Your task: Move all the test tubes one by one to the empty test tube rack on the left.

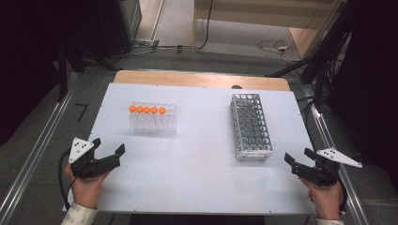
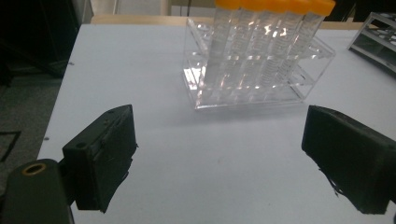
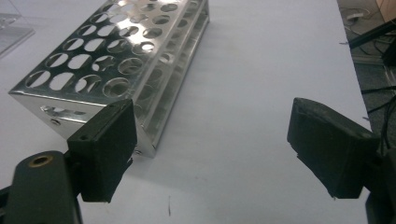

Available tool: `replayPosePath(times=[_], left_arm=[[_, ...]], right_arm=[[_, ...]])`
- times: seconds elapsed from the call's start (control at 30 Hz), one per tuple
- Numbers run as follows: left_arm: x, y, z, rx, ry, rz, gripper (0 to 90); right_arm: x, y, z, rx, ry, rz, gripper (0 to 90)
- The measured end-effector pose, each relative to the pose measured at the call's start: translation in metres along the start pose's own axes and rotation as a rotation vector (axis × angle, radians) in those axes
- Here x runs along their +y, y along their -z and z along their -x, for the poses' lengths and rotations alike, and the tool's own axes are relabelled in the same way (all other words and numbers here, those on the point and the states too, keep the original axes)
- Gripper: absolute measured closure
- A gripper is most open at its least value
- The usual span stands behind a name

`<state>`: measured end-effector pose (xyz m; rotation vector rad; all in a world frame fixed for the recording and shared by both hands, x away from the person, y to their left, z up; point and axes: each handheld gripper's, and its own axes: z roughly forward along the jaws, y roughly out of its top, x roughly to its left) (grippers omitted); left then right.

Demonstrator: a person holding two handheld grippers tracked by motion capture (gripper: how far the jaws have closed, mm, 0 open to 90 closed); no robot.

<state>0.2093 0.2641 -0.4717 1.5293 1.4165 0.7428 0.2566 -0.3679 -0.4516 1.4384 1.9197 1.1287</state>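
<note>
White table (image 1: 197,178) carries both racks. We hold the left gripper (image 1: 109,147) lower left and the right gripper (image 1: 296,156) lower right, jaws spread, empty. Left gripper view adds 5 orange-capped tubes (image 2: 261,42) in the clear rack (image 2: 299,88); right gripper view adds the metal rack (image 3: 116,60) holes.

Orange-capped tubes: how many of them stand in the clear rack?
5. The orange-capped tubes stand side by side in one row along the far side of the clear rack, starting at its left end. None appears hidden.

No readable text, label, brand or number stands on anything on the table here
</note>
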Motion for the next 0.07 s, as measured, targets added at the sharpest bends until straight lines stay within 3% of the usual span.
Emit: replayPosePath(times=[0.07], left_arm=[[-0.0034, -0.0007, -0.0028, 0.012, -0.003, -0.010, 10.6]], right_arm=[[-0.0025, -0.0013, 0.0010, -0.023, 0.004, -0.005, 12.8]])
